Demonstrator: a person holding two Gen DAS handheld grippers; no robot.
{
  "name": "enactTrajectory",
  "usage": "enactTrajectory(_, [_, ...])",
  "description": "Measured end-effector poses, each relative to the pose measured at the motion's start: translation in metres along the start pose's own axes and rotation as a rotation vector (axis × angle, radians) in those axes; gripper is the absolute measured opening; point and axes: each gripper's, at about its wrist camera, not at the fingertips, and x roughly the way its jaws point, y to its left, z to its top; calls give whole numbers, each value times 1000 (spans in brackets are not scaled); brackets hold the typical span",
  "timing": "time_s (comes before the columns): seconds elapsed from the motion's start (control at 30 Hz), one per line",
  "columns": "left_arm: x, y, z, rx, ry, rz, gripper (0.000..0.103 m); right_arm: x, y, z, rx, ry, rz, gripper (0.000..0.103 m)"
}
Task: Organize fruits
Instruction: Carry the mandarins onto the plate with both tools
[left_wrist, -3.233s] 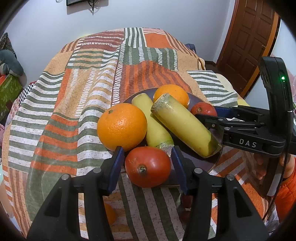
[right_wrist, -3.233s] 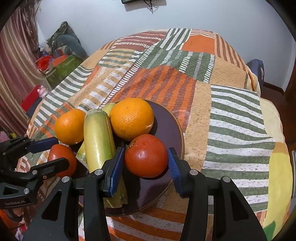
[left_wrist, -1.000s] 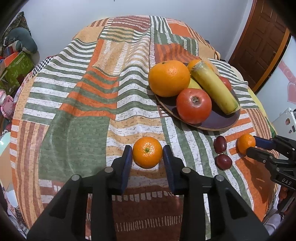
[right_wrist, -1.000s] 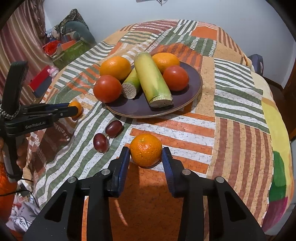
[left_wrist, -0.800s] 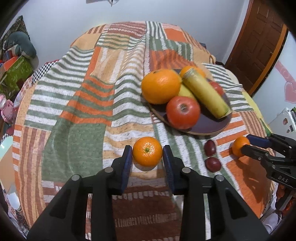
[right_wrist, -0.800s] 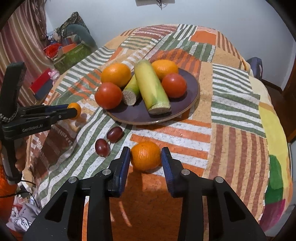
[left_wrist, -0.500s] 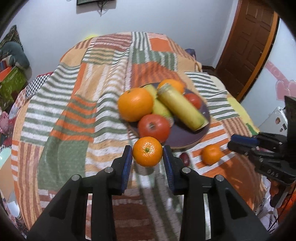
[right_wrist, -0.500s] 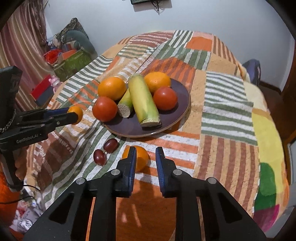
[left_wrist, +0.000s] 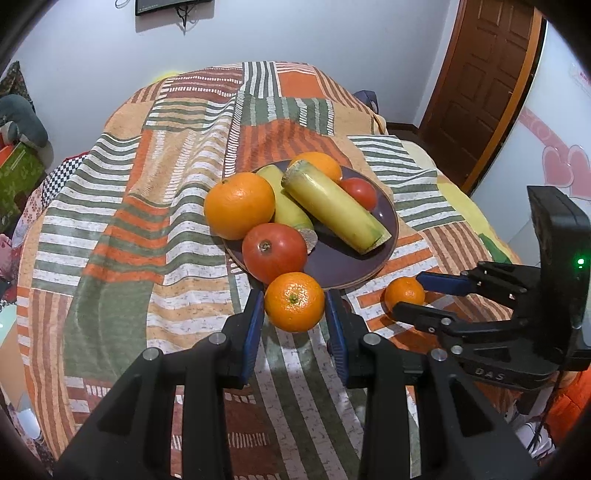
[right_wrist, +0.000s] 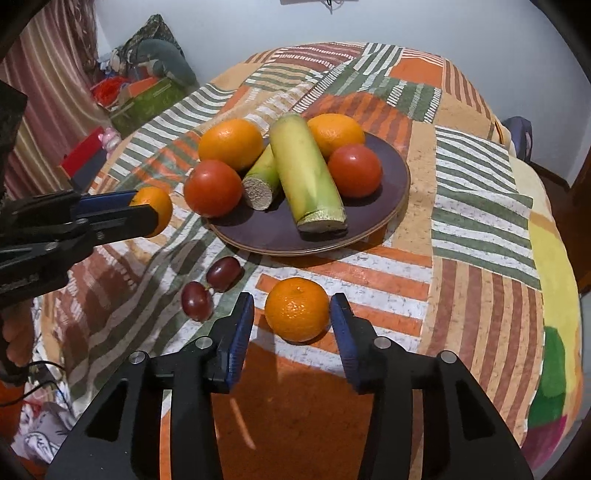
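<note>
Orange tangerine sits clamped in left gripper near plate; right gripper gapes around another tangerine

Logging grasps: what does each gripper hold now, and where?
Left gripper clamps a small orange by its sides. Right gripper is open around another orange, not gripping.

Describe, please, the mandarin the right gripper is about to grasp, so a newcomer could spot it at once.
Start at the dark round plate piled with fruit on the striped tablecloth. Just in front of its near rim a small mandarin sits alone on the cloth, right of two red grapes. It lies between the open right gripper, untouched.
</note>
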Motion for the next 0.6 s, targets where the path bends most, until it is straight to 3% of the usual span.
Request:
enactTrajectory(0.27, [5, -11, 5, 9, 1, -25, 34, 7, -13, -5, 31, 18, 7, 35])
enactTrajectory(0.6, [20, -25, 17, 25, 11, -49, 34, -16, -27, 4, 44, -61, 2, 34])
